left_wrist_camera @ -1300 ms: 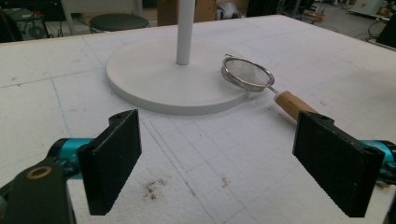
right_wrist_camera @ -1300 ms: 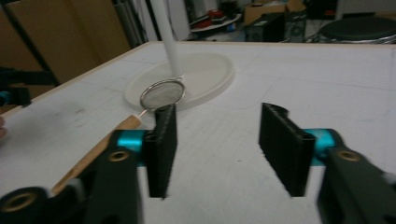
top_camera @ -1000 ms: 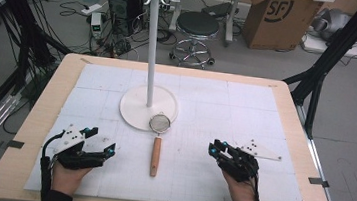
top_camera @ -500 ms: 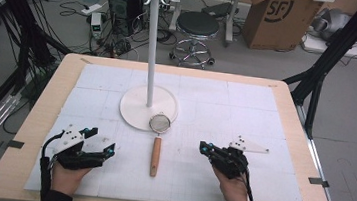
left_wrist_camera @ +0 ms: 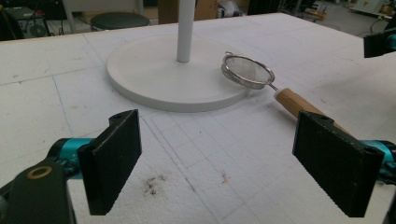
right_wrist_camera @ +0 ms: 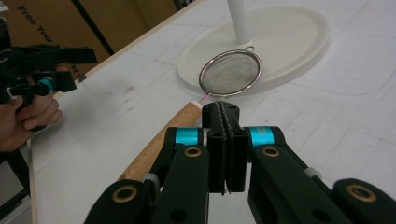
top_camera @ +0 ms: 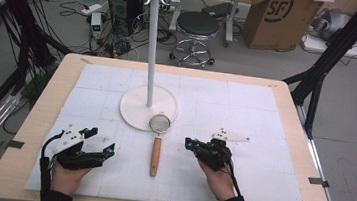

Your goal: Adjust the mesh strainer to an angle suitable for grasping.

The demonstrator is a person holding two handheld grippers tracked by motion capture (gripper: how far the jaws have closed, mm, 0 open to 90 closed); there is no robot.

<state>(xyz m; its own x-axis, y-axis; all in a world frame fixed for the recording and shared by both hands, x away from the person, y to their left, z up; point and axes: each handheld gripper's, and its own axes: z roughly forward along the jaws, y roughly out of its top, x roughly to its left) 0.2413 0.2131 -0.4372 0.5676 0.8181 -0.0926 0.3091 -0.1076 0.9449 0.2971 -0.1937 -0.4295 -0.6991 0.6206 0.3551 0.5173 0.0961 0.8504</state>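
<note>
A small mesh strainer [top_camera: 160, 123] with a wooden handle [top_camera: 155, 156] lies on the white mat, its bowl resting against the round base [top_camera: 135, 111] of a tall white hook stand [top_camera: 153, 42]. My right gripper [top_camera: 188, 143] sits just right of the handle, apart from it. In the right gripper view its jaws [right_wrist_camera: 226, 112] are shut with nothing between them, pointing at the strainer [right_wrist_camera: 231, 73] and over the handle [right_wrist_camera: 159, 144]. My left gripper [top_camera: 102, 140] rests open near the front left. The left gripper view looks between its jaws [left_wrist_camera: 224, 163] toward the strainer [left_wrist_camera: 247, 72].
The wooden table [top_camera: 37, 131] carries a white foam mat [top_camera: 246, 107]. A small white flat piece [top_camera: 230, 135] lies just behind my right gripper. Beyond the table are a stool [top_camera: 197, 24], a cardboard box [top_camera: 276, 13], cables and black frame legs.
My right gripper has slid left across the mat toward the strainer's handle. The left gripper and the strainer have stayed put.
</note>
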